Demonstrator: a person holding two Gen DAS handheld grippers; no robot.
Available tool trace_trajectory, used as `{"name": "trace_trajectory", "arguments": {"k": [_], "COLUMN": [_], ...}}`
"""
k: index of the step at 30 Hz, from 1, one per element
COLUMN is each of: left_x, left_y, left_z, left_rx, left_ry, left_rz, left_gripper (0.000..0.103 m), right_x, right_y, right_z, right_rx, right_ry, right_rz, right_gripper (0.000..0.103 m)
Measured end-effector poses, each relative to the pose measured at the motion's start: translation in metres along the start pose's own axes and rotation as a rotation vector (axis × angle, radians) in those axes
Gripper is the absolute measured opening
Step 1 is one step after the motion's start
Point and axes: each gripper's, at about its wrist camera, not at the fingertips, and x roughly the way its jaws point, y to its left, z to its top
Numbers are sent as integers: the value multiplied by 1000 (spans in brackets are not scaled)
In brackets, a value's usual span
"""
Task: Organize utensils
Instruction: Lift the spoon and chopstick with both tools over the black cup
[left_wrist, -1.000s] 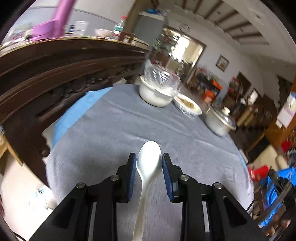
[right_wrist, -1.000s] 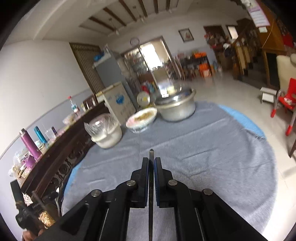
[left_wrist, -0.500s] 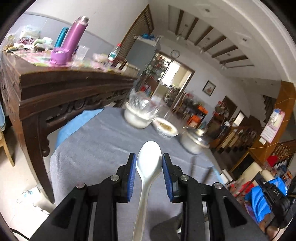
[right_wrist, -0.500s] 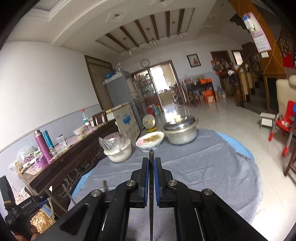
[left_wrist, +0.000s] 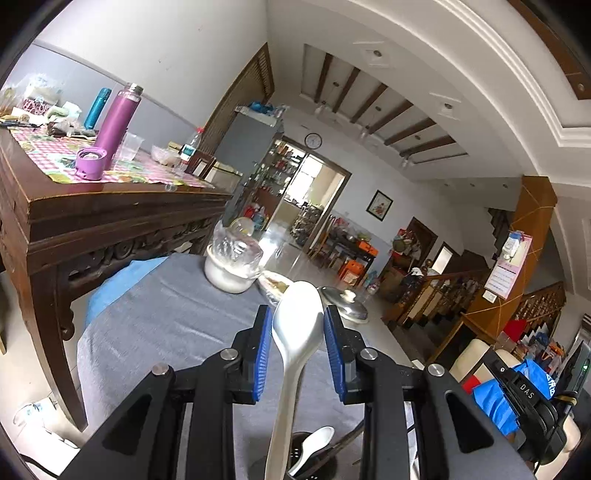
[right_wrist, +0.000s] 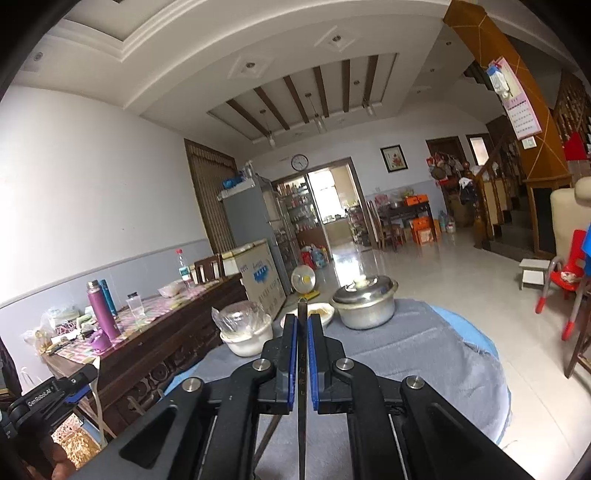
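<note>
**Spoon and flat utensil lifted clear of table**

Spoon: white, bowl forward, clamped between narrow blue pads of left gripper, handle running back under the camera. Thin dark utensil, edge-on, kind unclear, pinched in right gripper with jaws nearly shut. Both raised over the last second, views tipped from grey cloth towards the room. Below the spoon, dark holder with another white spoon inside. Likely next: lowering both into it.
</note>
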Motion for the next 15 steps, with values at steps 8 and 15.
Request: {"name": "trace_trajectory", "arguments": {"k": [8, 15], "left_x": [-2, 2], "left_y": [-7, -13], "left_z": [0, -6], "left_rx": [-26, -28], "left_ry": [-1, 0], "left_rz": [-53, -70], "left_gripper": [30, 30], "right_x": [-22, -41], "right_y": [4, 9], "right_z": [8, 14], "right_rx": [13, 47], "right_ry": [-45, -96], "right_rz": [41, 87], "right_gripper": [6, 6]}}
